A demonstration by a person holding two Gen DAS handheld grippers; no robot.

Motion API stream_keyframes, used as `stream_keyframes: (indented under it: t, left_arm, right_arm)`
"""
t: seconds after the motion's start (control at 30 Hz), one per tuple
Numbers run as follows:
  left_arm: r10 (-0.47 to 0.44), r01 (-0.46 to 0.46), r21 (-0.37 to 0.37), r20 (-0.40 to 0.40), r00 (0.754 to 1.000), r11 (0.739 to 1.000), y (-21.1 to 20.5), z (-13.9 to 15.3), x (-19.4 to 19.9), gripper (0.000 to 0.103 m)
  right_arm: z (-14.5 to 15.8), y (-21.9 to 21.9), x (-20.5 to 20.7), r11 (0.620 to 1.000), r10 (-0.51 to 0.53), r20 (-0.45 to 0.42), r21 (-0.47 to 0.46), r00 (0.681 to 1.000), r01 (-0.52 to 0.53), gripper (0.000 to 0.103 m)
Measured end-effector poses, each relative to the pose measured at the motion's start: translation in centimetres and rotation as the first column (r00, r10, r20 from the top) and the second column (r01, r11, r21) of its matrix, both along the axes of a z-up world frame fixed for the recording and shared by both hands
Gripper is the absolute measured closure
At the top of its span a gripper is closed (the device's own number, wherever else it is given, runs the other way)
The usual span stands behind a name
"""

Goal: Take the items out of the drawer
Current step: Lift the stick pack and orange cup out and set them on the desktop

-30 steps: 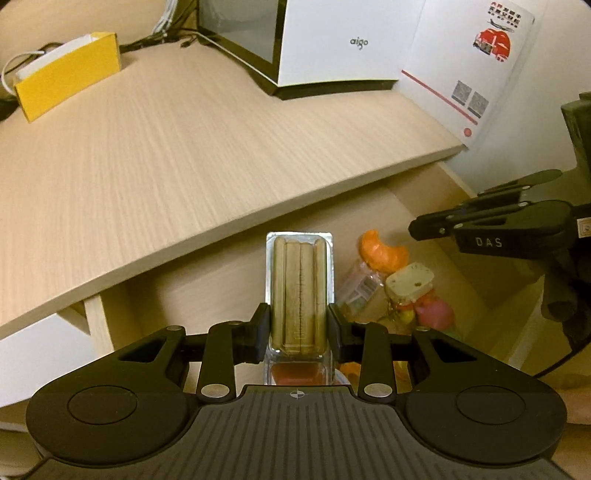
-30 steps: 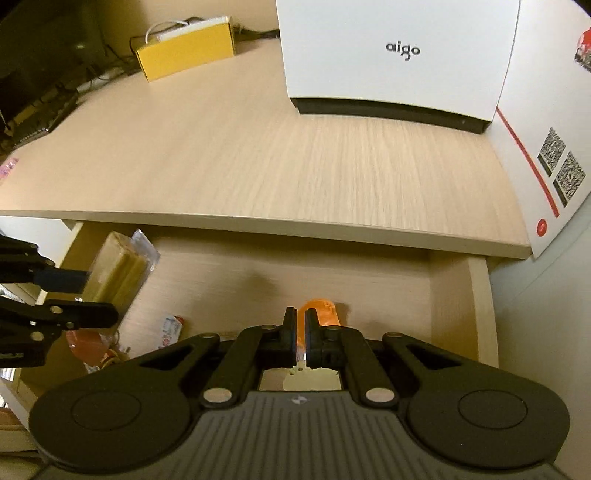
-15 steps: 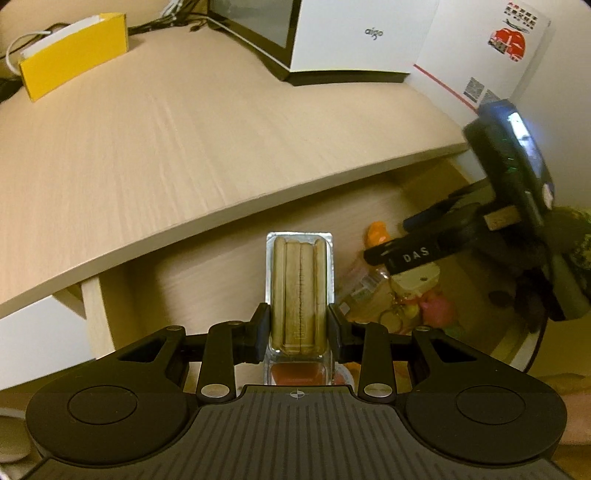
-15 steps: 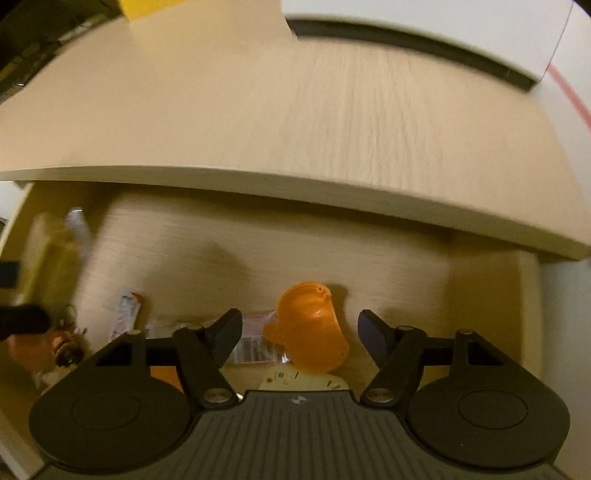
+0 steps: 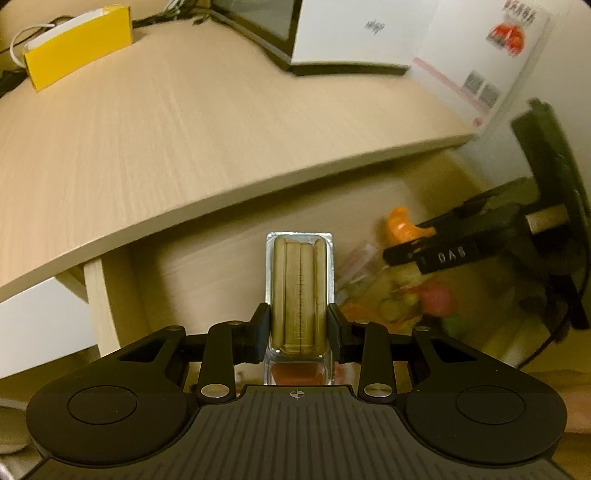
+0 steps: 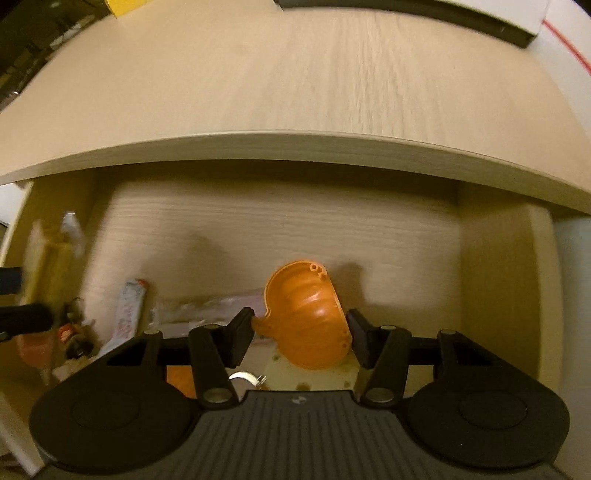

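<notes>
My left gripper (image 5: 298, 325) is shut on a clear pack of biscuit sticks (image 5: 299, 291), held upright above the open drawer (image 5: 207, 266). In the right wrist view my right gripper (image 6: 300, 334) is open low inside the drawer (image 6: 288, 229), its fingers on either side of an orange pumpkin-shaped shell (image 6: 306, 317) without touching it. The shell (image 5: 402, 229) and the right gripper (image 5: 443, 254) show blurred at the right of the left wrist view. The biscuit pack (image 6: 51, 258) appears blurred at the far left of the right wrist view.
The desk top (image 6: 295, 81) overhangs the drawer. On it stand a yellow box (image 5: 77, 44), a white "aigo" case (image 5: 354, 33) and a printed card (image 5: 491, 55). The drawer holds a cream block (image 6: 314, 373), sachets (image 6: 127, 306) and small colourful toys (image 5: 424, 299).
My right gripper opened and dropped into the drawer around the orange shell. The left gripper kept its hold on the biscuit pack and shifted slightly.
</notes>
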State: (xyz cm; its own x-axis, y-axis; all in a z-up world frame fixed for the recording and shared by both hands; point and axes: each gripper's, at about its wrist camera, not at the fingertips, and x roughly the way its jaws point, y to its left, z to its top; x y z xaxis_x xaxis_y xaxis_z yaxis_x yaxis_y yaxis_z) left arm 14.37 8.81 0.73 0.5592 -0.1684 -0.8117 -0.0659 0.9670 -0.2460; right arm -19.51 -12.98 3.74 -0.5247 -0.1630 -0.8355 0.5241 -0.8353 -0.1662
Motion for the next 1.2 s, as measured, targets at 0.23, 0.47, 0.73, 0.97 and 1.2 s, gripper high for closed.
stream_keyframes:
  t: [0.23, 0.47, 0.73, 0.97, 1.2]
  left_arm:
    - [0.073, -0.067, -0.030, 0.284, 0.956, 0.997, 5.4, 9.0, 3.6, 0.067]
    - [0.277, -0.291, 0.008, 0.289, 0.916, 0.957, 12.5, 7.6, 13.0, 0.067]
    - [0.322, -0.323, -0.027, 0.206, 0.924, 0.946, 14.5, 3.5, 15.9, 0.069]
    - [0.260, -0.267, 0.016, 0.171, 0.950, 0.964, 14.1, 2.9, 16.6, 0.066]
    - [0.268, -0.282, 0.018, 0.250, 0.930, 0.959, 13.9, 5.8, 14.5, 0.066]
  right_arm:
    - [11.1, -3.0, 4.5, 0.954, 0.147, -0.263, -0.216, 0.954, -0.206, 0.049]
    - [12.8, -11.2, 0.8, 0.964, 0.213, -0.502, -0.032, 0.838, -0.264, 0.049]
    - [8.1, -14.9, -3.3, 0.969, 0.248, -0.505, 0.118, 0.826, -0.218, 0.049]
    - [6.2, -16.2, -4.8, 0.969, 0.245, -0.492, 0.150, 0.836, -0.196, 0.047]
    - [7.4, -14.8, -2.3, 0.974, 0.223, -0.572, 0.099, 0.789, -0.203, 0.028]
